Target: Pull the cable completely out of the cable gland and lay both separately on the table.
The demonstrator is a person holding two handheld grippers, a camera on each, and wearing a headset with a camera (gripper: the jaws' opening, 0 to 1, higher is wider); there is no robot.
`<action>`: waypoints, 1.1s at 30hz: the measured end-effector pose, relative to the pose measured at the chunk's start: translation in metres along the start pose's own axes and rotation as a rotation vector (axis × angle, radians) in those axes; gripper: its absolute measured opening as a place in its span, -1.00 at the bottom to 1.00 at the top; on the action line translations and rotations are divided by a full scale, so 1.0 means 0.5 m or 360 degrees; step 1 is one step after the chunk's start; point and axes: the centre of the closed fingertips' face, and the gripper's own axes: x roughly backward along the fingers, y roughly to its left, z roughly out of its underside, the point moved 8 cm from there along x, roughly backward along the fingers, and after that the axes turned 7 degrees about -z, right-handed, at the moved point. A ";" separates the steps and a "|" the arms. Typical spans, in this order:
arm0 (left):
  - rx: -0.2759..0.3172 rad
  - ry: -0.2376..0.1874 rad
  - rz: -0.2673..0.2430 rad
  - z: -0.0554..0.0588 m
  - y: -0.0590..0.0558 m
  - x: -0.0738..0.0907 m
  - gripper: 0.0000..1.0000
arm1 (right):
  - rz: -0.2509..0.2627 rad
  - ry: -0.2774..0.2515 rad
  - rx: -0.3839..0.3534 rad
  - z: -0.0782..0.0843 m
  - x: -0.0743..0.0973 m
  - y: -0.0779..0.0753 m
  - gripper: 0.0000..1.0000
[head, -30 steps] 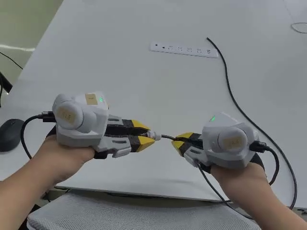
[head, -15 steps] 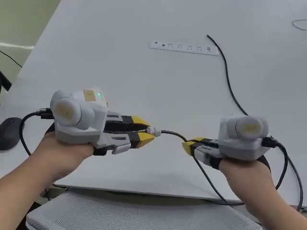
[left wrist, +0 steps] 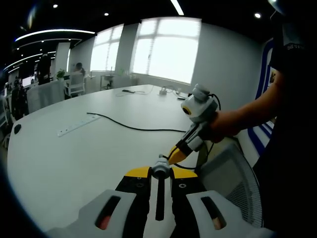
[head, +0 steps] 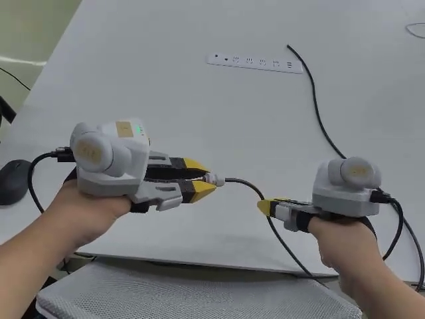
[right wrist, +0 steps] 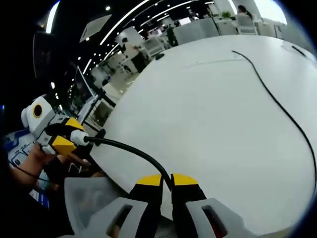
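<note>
A small grey cable gland (head: 213, 179) sticks out from the yellow tips of my left gripper (head: 203, 181), which is shut on it above the table's near edge. In the left gripper view the cable gland (left wrist: 160, 168) sits between the yellow tips of the left gripper (left wrist: 160, 173). A black cable (head: 249, 188) runs out of the gland in a bend to my right gripper (head: 265, 205), which is shut on it. The right gripper view has the cable (right wrist: 131, 150) arcing from the gland (right wrist: 78, 137) into the tips of the right gripper (right wrist: 166, 180).
A white power strip (head: 252, 62) lies at the far middle of the grey table (head: 166, 106). Its black cord (head: 325, 133) runs down the right side. A dark computer mouse (head: 12, 184) sits at the left edge. A mesh chair seat (head: 166, 292) is below the near edge.
My right gripper has moved right and away from the left one, and more black cable now shows between the gland and its tips. The left gripper has stayed in place.
</note>
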 end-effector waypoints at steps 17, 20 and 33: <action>0.0034 -0.0001 -0.0016 0.000 0.003 0.010 -0.70 | -0.0051 0.0004 0.0194 0.005 0.003 0.008 -0.95; 0.0046 0.0001 -0.0018 0.001 0.003 0.013 -0.70 | -0.0044 0.0012 0.0256 0.004 0.005 0.013 -0.94; 0.0057 0.0019 -0.0017 0.004 0.003 0.013 -0.70 | -0.0071 -0.0009 0.0930 -0.045 0.028 0.075 -0.44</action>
